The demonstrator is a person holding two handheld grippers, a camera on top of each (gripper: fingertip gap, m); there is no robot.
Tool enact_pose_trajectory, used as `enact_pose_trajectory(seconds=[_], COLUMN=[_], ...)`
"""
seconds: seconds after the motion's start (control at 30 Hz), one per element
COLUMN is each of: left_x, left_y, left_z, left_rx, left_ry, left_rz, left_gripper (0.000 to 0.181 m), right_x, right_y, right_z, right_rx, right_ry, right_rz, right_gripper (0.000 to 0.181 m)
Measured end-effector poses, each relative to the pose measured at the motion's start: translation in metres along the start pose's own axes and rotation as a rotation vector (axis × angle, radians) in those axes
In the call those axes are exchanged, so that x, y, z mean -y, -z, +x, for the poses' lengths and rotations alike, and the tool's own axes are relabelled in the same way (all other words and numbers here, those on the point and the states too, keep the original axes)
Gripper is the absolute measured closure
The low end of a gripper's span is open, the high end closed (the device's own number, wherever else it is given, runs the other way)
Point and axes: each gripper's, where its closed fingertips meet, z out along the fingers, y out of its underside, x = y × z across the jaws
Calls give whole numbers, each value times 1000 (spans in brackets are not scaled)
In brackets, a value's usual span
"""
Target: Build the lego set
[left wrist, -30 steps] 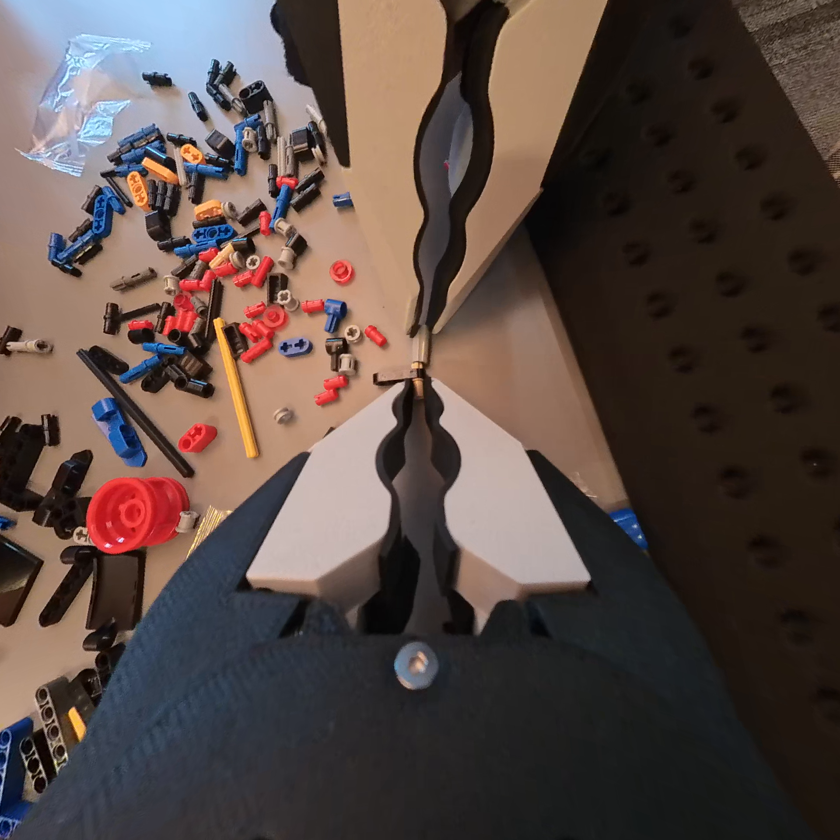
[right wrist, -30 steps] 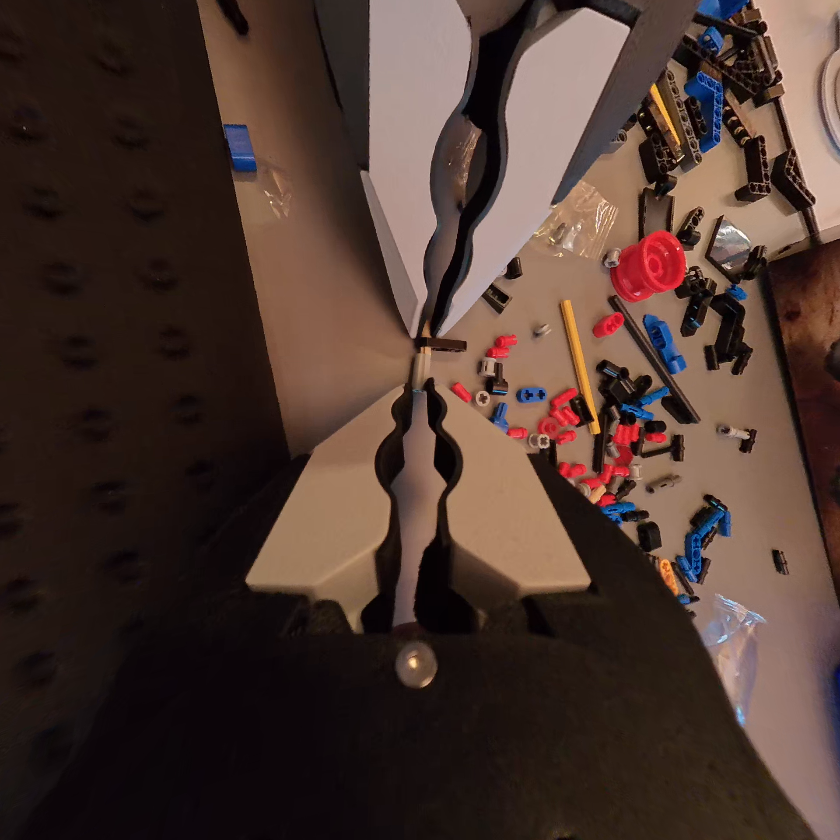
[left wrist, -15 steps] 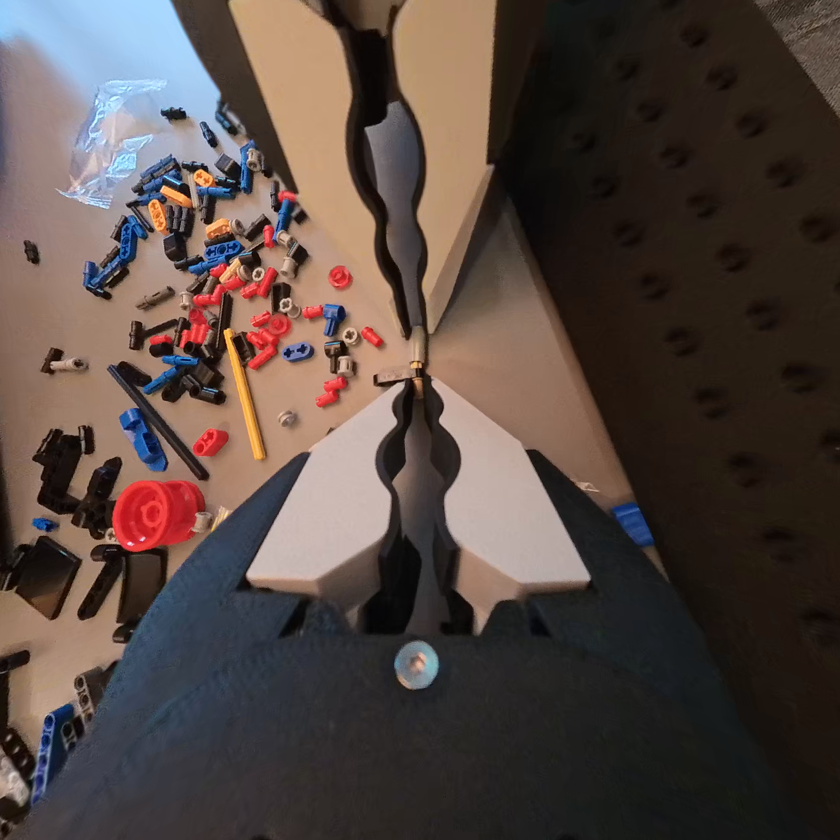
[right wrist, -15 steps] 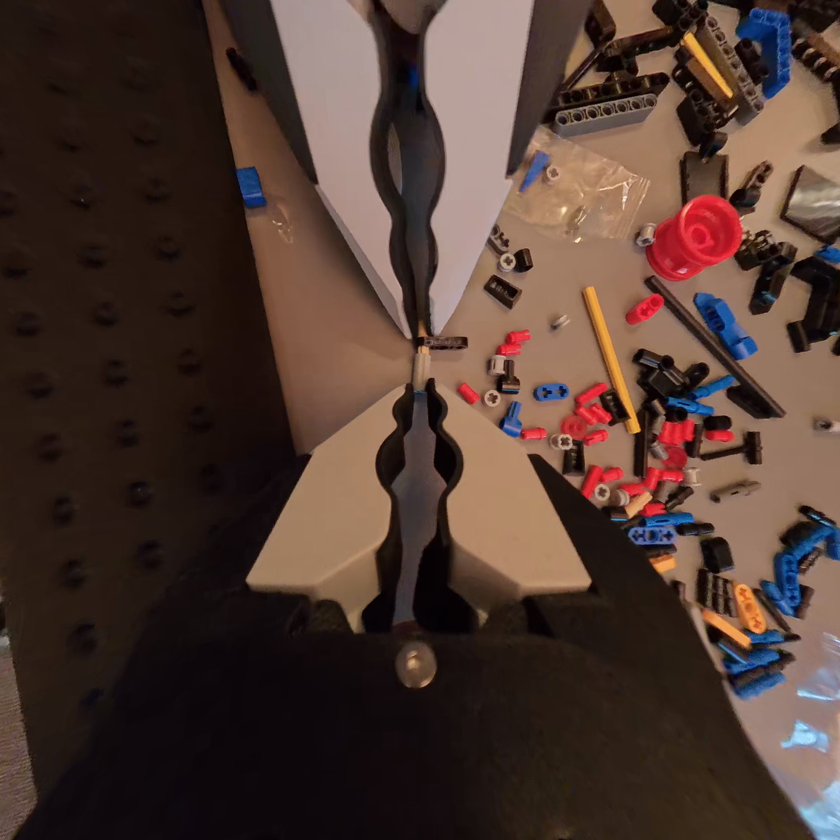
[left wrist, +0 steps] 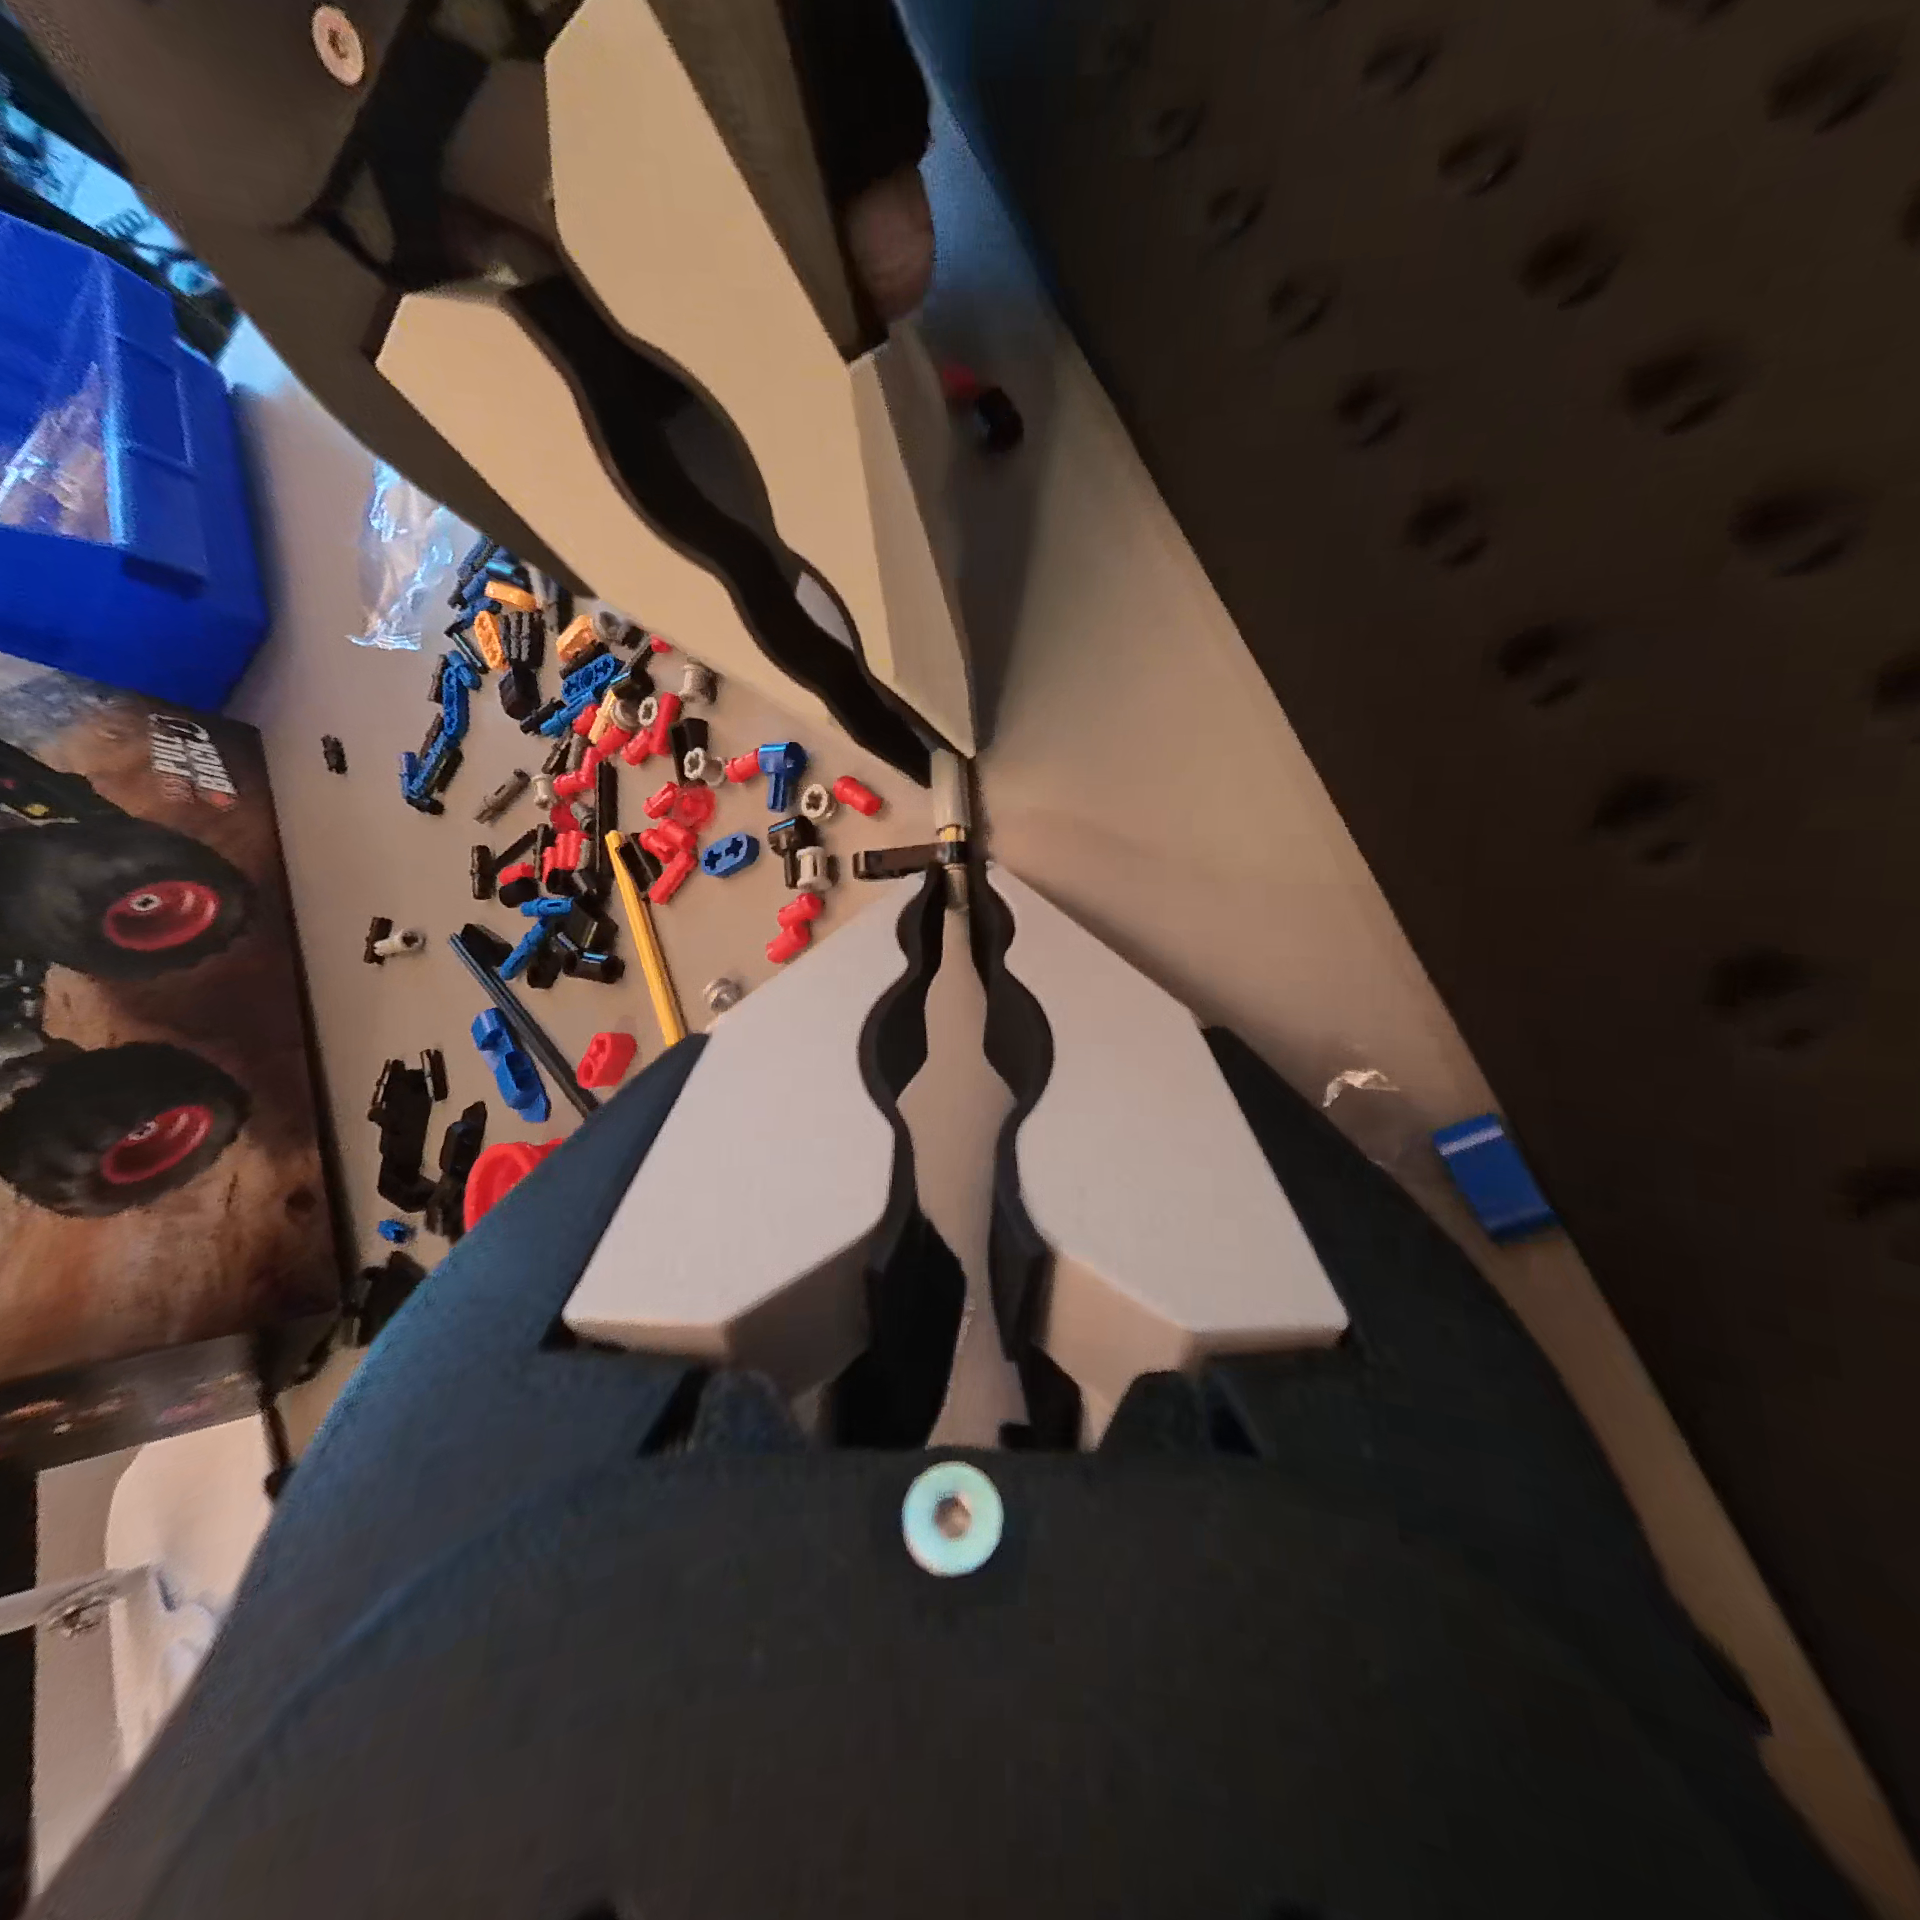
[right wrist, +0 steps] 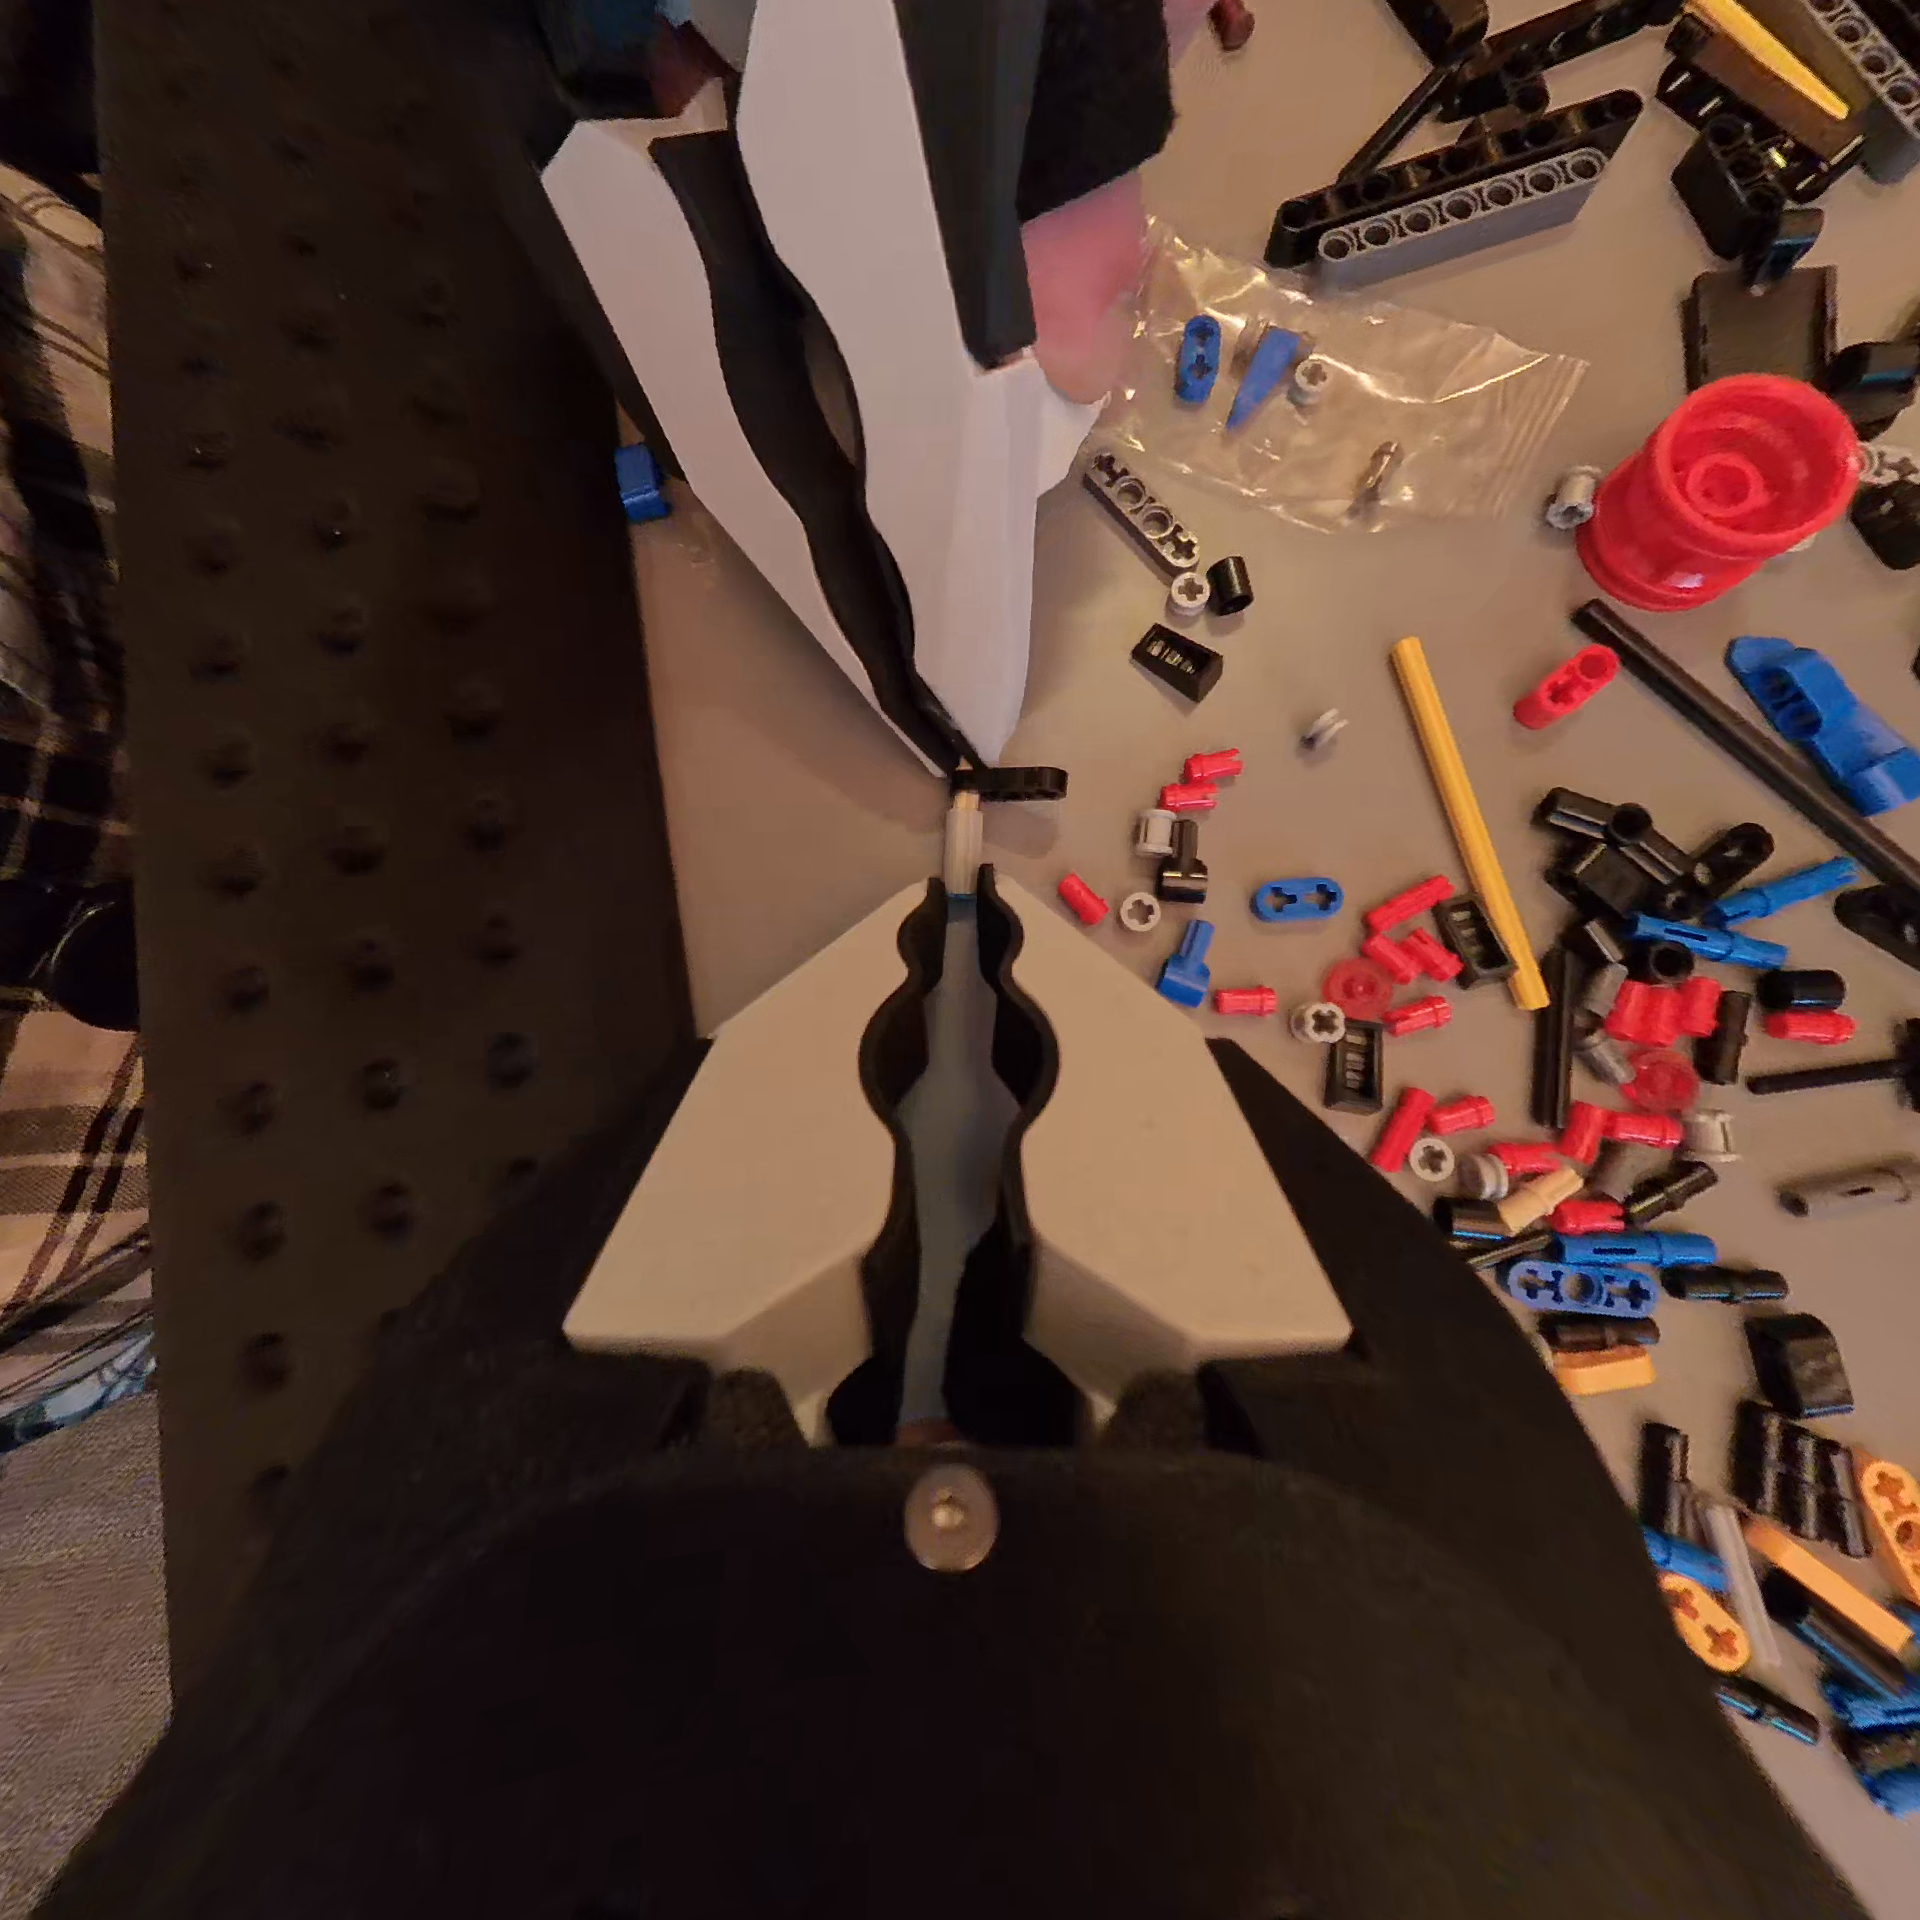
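A grey table (left wrist: 1164, 727) holds many small plastic pieces. In the left wrist view, the left gripper (left wrist: 958, 896) is pinched tight on a thin black flat piece (left wrist: 902, 861) with a small grey peg (left wrist: 950, 805) stuck in it. The right gripper (left wrist: 945, 750) comes from 12 o'clock.

In the right wrist view, the right gripper (right wrist: 961, 891) squeezes the grey peg (right wrist: 962, 831). A red plastic wheel (right wrist: 1720, 490) lies at 2 o'clock.

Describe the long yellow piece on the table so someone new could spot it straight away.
Start at the big red wheel hub on the grey table. Below and left of it lies the yellow axle, by the red and black bits. It is the only long, thin yellow stick there.
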Motion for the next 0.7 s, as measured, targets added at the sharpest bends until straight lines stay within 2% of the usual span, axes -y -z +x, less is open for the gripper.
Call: enact_pose_trajectory(seconds=[0.17,0.57,0.7], left_x=[1,1,-2], left_y=[-1,-1,1], left_z=[-1,-1,-3], left_rx=[79,61,58], left_ry=[-118,-46,-75], left_rz=[-16,15,-8], left_gripper=[178,179,178], right_x=[1,4,5], right_y=[-1,-1,-2], right_z=[-1,0,2], right_rx=[72,64,15], right_ry=[-66,-90,-82], right_rz=[34,52,64], right_gripper=[177,177,176])
